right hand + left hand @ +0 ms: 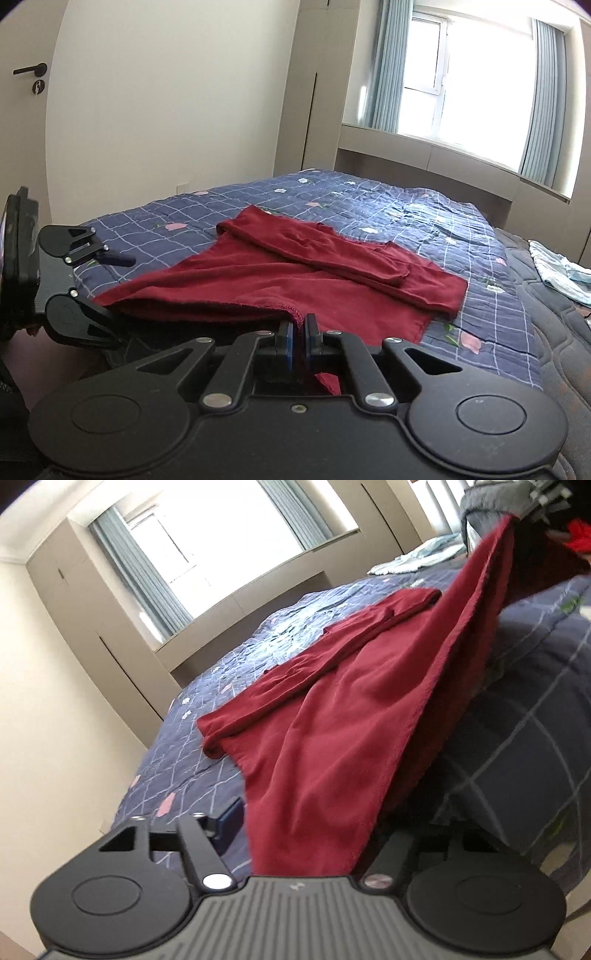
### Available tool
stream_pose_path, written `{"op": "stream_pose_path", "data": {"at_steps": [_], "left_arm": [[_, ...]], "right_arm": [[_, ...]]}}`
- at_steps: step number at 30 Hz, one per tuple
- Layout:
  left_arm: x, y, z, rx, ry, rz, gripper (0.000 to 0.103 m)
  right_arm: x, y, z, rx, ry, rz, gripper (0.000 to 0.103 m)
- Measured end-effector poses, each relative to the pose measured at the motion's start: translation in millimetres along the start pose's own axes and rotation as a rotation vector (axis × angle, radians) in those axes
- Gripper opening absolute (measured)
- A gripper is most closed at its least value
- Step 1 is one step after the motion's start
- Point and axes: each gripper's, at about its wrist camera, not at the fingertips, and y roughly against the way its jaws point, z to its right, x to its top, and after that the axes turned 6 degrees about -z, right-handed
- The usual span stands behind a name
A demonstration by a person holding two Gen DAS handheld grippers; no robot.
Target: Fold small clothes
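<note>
One dark red garment (295, 273) lies on the bed (369, 199), spread over a blue checked quilt (480, 306). Its two sleeves are folded across the body, and the far part rests flat. The near hem is lifted off the quilt and stretches taut between the two hand-held grippers.

Right hand-held gripper (299, 332): clenched on the near hem of the garment, with red cloth pinched between its blue pads (289, 339) and a short tail hanging behind them.

Left hand-held gripper (303, 823): the garment edge passes between its fingers, which stand part open. One blue pad (231, 818) is visible clear of the cloth; the other is hidden under the fabric. No grip on the cloth can be confirmed.

Open room: bare quilt lies on all sides of the garment, widest toward the far edge of the bed below the window (461, 85). The left bed edge runs near a plain wall (166, 110). On the right, a strip of dark mattress (554, 332) is uncovered and carries one pale blue item of clothing (557, 273), well apart from the red garment.
</note>
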Motion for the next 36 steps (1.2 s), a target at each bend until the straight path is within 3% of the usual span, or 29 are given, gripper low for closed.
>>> {"op": "stream_pose_path", "data": {"at_steps": [2,7,12,18,26,32,36], "left_arm": [[-4,4,1,-0.008,-0.013,0.009,0.061],[-5,14,7,-0.012,-0.071,0.059,0.019],[-12,15,9,-0.04,-0.201,0.06,0.006],[-12,21,-9,-0.147,-0.252,0.065,0.004],[-10,29,-21,-0.176,-0.365,0.131,0.004],[-16,21,-17,-0.225,-0.382,0.093,0.004],[-11,16,-26,-0.292,-0.312,0.061,0.004]], "right_arm": [[1,-1,1,0.002,0.001,-0.001,0.005],[-1,-2,-2,-0.003,0.022,-0.015,0.005],[-10,-1,-10,-0.016,0.117,-0.054,0.005],[-26,-6,-22,0.014,0.272,-0.141,0.004],[-34,-12,-33,0.048,0.414,-0.205,0.004],[-31,-16,-27,0.073,0.375,-0.219,0.004],[-22,-18,-8,0.121,0.217,-0.237,0.004]]}}
